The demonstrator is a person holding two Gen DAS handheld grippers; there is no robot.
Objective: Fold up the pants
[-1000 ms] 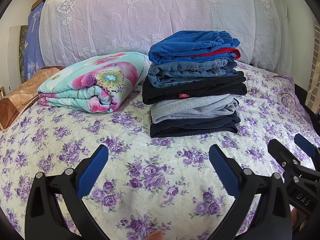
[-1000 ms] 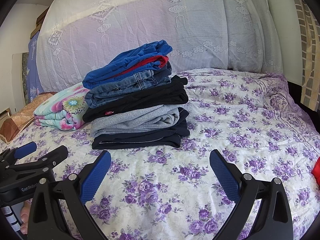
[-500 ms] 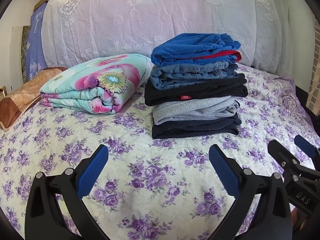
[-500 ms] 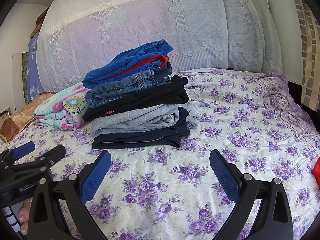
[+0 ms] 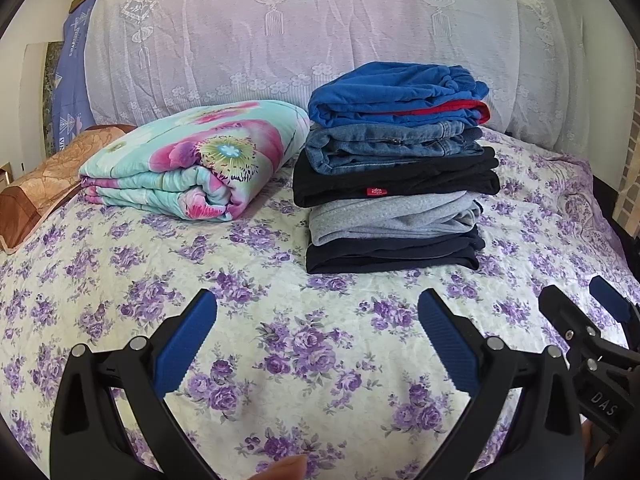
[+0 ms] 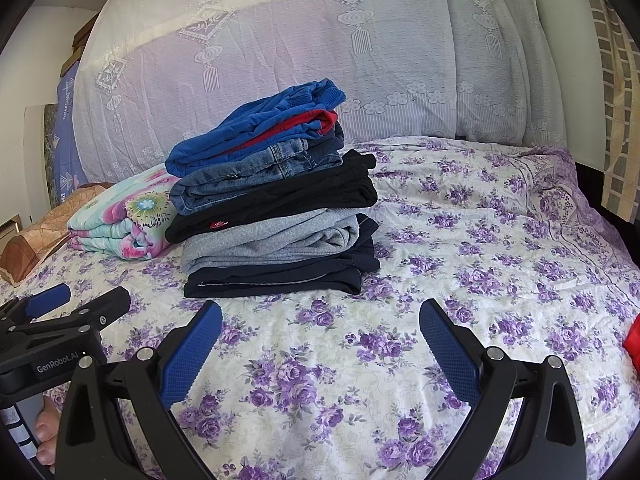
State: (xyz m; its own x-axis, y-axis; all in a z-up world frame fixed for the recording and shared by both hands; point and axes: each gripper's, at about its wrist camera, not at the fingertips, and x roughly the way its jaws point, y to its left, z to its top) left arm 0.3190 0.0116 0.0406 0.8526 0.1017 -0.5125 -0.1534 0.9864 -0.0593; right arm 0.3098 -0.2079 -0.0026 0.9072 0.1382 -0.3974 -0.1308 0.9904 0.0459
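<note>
I see both my left gripper [image 5: 316,344] and right gripper [image 6: 320,344] spread wide, empty; a red item [image 6: 632,340] is cut off at right, near the stack of folded pants [image 6: 272,216].

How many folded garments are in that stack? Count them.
5, stacked on the bed, top down: blue pair, jeans, black pair, grey pair, navy pair. Thin ones may hide between layers.

Bedroom in a private home.
A bed [image 5: 280,312] spread with a purple-flowered sheet carries a folded floral quilt [image 5: 192,168] and a stack of folded pants [image 5: 396,168]; a white lace cover [image 5: 320,40] drapes the headboard end, and a brown pillow [image 5: 40,188] lies at the edge.
</note>
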